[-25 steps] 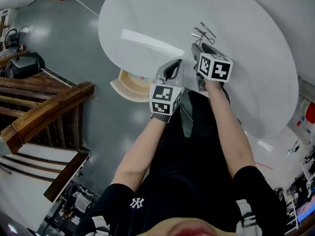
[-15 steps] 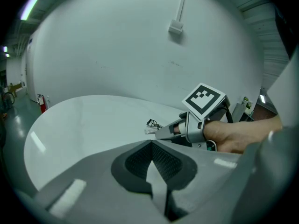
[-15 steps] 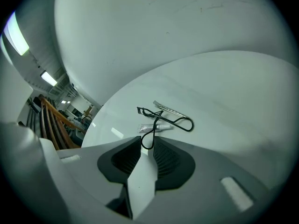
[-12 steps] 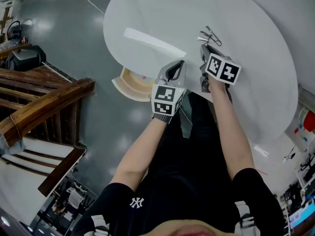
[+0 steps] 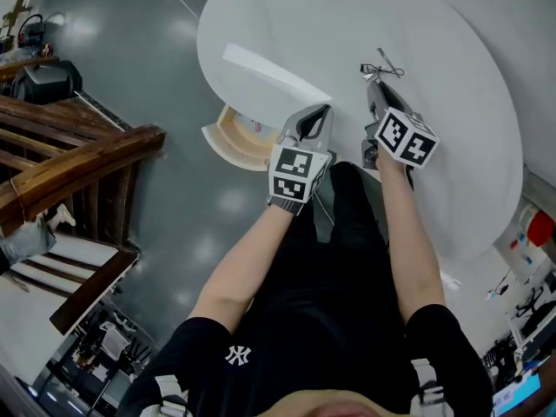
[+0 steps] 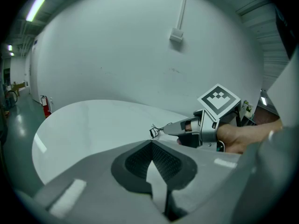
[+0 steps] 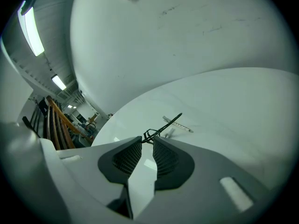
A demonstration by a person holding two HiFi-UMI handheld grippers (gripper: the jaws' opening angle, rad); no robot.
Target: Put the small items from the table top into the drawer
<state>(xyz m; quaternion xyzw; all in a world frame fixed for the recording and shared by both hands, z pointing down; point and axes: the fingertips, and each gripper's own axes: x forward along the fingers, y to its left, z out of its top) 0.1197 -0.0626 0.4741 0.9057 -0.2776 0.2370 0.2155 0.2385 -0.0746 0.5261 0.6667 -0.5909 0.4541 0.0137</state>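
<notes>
Drawer (image 5: 228, 150) open (contents unclear), right hand-held gripper (image 7: 147, 139) just closing on wire clip (image 7: 168, 122), left hand-held gripper (image 6: 152, 143) clenched

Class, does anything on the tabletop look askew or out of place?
Nothing spilled or damaged. The black wire clip juts slantwise from the right gripper, whose jaws have just been closing on it.

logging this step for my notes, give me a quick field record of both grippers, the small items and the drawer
left gripper: shut, empty, at table edge
right gripper: jaws have just been closing, tips pinch black wire clip
silver pin: on table, beyond the clip
drawer: open, below table rim
</notes>
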